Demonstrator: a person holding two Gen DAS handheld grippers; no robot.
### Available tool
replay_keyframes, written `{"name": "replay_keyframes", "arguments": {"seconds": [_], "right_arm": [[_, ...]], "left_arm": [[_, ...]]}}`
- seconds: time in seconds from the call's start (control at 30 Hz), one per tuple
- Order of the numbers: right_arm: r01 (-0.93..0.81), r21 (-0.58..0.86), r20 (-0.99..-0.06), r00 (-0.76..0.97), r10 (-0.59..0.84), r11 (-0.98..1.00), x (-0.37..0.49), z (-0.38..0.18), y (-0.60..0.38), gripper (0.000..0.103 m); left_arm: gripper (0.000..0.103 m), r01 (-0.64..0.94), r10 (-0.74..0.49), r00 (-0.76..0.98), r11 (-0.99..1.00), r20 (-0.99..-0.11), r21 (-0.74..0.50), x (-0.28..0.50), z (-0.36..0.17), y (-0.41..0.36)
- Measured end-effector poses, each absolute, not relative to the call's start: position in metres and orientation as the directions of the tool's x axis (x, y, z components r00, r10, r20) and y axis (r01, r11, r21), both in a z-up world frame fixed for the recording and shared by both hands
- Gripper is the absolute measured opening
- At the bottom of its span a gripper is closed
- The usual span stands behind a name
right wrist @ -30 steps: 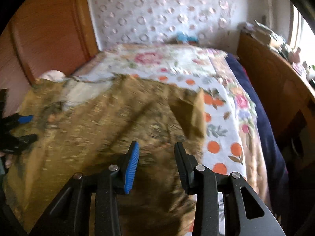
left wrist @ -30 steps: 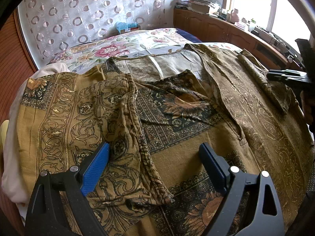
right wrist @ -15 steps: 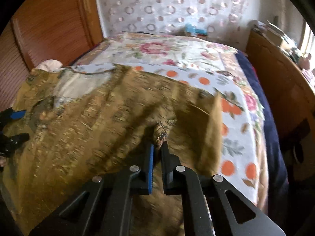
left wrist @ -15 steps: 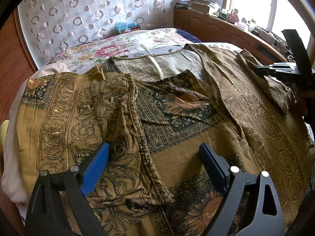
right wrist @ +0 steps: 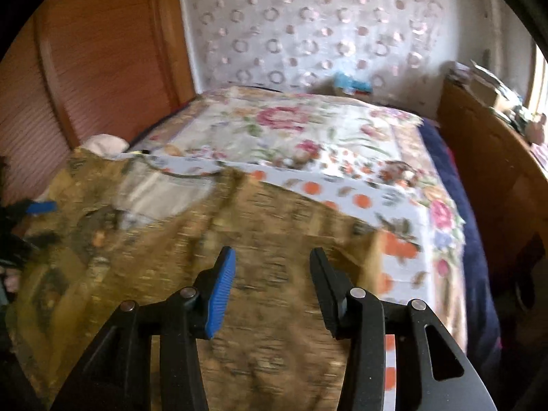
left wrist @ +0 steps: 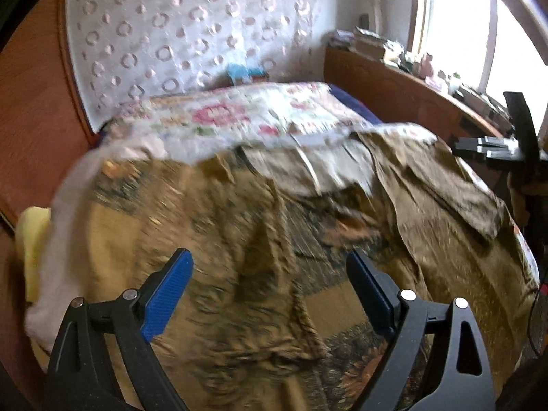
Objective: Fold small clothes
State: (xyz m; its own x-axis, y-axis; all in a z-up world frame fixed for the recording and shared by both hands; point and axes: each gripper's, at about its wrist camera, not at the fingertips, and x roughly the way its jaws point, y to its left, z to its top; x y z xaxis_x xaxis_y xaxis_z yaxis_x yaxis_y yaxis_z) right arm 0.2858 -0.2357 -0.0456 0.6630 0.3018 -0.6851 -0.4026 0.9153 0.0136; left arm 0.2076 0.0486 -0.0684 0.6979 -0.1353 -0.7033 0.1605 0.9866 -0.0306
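A mustard-brown patterned garment [left wrist: 212, 212] lies spread across the bed, its left side folded in over the middle. Its right sleeve [left wrist: 445, 188] lies folded inward on the body. My left gripper [left wrist: 267, 257] hovers above the near hem, jaws wide open with nothing between them. In the right wrist view the same garment [right wrist: 274, 205] fills the foreground. My right gripper [right wrist: 272, 251] hangs over it with its jaws opening and no cloth between the pads. The right gripper [left wrist: 493, 147] also shows at the right edge of the left wrist view. The left one's blue pad [right wrist: 41, 207] shows at the far left of the right wrist view.
A floral bedspread [right wrist: 291, 126] covers the bed beyond the garment. A wooden panel [left wrist: 34, 120] runs along the left; a cluttered wooden cabinet [left wrist: 394, 82] under a window lines the right. A blue box [left wrist: 245, 72] sits by the curtained back wall. A yellow cloth [left wrist: 30, 239] lies at the bed's left edge.
The right gripper closed on a fold of the sleeve half a second ago and has since opened, letting the cloth drop. The left gripper has risen, still open.
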Motion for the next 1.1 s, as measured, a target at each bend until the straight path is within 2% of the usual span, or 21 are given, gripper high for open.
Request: {"name": "replay_keyframes", "arguments": {"seconds": [0.2,0.37,0.43,0.53,0.97,1.07,1.1], "right_arm": [[-0.321,-0.028,-0.719,0.664,0.204,0.947,0.311,-0.069,-0.245,0.047],[-0.303,-0.023,-0.736,0.649,0.189,0.953,0.329,-0.084,-0.244,0.047],[-0.304,-0.022,-0.74,0.645,0.189,0.952,0.334,-0.09,-0.24,0.047],[-0.301,0.0,-0.729,0.653,0.206,0.954,0.339,-0.094,-0.238,0.047],[-0.3,0.013,-0.721,0.658,0.217,0.954,0.326,-0.087,-0.255,0.05],[-0.302,0.015,-0.721,0.658,0.219,0.953,0.326,-0.086,-0.257,0.051],[-0.302,0.015,-0.72,0.658,0.22,0.953,0.326,-0.086,-0.257,0.051]], "left_arm": [[0.091,0.085,-0.076,0.737,0.996,-0.672,-0.019,0.213,-0.056,0.083],[0.079,0.024,-0.037,0.738,0.999,-0.674,-0.028,0.224,-0.058,0.115],[0.068,0.006,-0.021,0.734,1.0,-0.679,-0.025,0.23,-0.06,0.127],[0.06,-0.017,-0.006,0.722,0.999,-0.692,-0.027,0.24,-0.064,0.141],[0.044,-0.03,-0.032,0.678,0.997,-0.734,-0.071,0.287,-0.076,0.174],[0.033,-0.012,-0.055,0.671,0.996,-0.74,-0.084,0.293,-0.078,0.171],[0.025,-0.003,-0.065,0.671,0.996,-0.739,-0.09,0.292,-0.077,0.168]]}}
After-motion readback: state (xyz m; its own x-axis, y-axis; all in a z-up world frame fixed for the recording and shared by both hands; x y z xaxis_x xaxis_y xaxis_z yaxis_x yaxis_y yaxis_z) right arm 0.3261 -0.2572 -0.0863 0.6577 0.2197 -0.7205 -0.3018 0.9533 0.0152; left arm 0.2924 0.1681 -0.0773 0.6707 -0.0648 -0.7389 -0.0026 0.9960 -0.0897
